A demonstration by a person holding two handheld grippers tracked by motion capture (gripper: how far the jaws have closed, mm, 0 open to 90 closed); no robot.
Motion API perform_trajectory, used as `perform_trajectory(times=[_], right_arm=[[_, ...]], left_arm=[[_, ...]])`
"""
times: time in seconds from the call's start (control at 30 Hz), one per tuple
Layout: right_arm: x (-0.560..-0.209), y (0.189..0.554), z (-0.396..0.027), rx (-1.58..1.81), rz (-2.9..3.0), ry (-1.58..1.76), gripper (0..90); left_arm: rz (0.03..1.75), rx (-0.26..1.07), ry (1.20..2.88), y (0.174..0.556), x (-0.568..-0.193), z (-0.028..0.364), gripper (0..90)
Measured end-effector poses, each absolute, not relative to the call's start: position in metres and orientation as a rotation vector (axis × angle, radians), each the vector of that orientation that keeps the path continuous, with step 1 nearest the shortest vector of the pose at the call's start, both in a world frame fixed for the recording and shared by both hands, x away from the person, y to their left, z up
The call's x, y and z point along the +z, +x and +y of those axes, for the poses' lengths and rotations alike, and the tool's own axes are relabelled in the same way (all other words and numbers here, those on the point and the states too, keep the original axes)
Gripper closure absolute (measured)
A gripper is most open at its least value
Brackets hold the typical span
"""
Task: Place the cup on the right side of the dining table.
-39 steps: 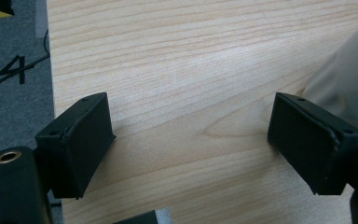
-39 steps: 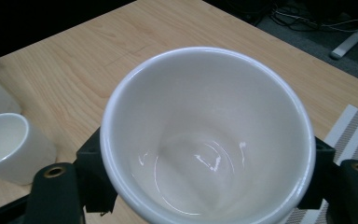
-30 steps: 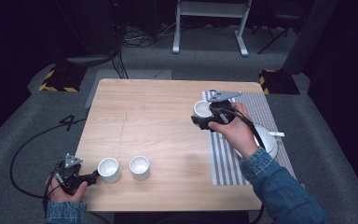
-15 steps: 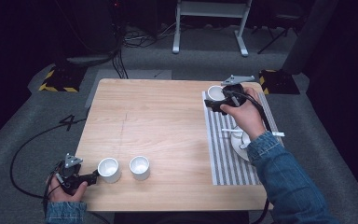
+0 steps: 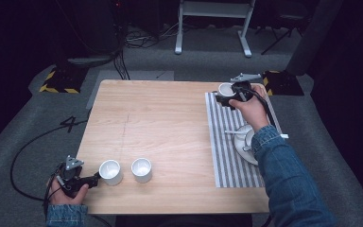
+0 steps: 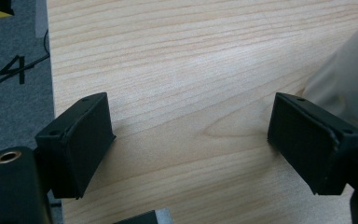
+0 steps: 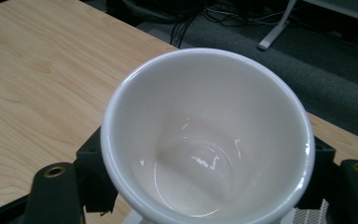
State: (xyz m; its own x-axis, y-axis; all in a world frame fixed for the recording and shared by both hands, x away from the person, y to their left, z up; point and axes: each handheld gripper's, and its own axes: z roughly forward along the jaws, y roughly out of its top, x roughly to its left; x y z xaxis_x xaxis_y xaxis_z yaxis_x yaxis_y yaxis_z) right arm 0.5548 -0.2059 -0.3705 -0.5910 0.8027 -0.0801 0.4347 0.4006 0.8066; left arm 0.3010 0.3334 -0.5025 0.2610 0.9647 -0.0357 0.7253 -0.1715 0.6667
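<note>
White ceramic cup (image 7: 207,140) pinched by right gripper (image 5: 230,96) over far end of striped mat (image 5: 227,151), likely to set it there | left gripper (image 5: 90,180) spread, on table (image 5: 170,123) edge beside second cup (image 5: 109,171), likely staged to grab it

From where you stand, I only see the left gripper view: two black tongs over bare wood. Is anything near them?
Observer: Yes, a white cup stands just right of the left tongs, which are open.
Operator: Any more cups?
Observer: A second cup stands beside the first, apart from it.
Operator: And the other hand?
Observer: The right tongs grip a third cup over the striped mat, at its far end.
</note>
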Motion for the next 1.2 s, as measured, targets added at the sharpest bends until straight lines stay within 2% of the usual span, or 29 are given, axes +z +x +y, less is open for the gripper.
perform_trajectory(times=[0.53,1.2], right_arm=[[-0.424,0.587,-0.232,1.051,2.168,1.155,27.1],[-0.453,0.595,-0.244,1.005,2.185,1.212,27.0]], left_arm=[[1.525,0.542,1.963,0.301,-0.503,0.333,14.2],[1.525,0.543,1.964,0.301,-0.503,0.333,14.1]])
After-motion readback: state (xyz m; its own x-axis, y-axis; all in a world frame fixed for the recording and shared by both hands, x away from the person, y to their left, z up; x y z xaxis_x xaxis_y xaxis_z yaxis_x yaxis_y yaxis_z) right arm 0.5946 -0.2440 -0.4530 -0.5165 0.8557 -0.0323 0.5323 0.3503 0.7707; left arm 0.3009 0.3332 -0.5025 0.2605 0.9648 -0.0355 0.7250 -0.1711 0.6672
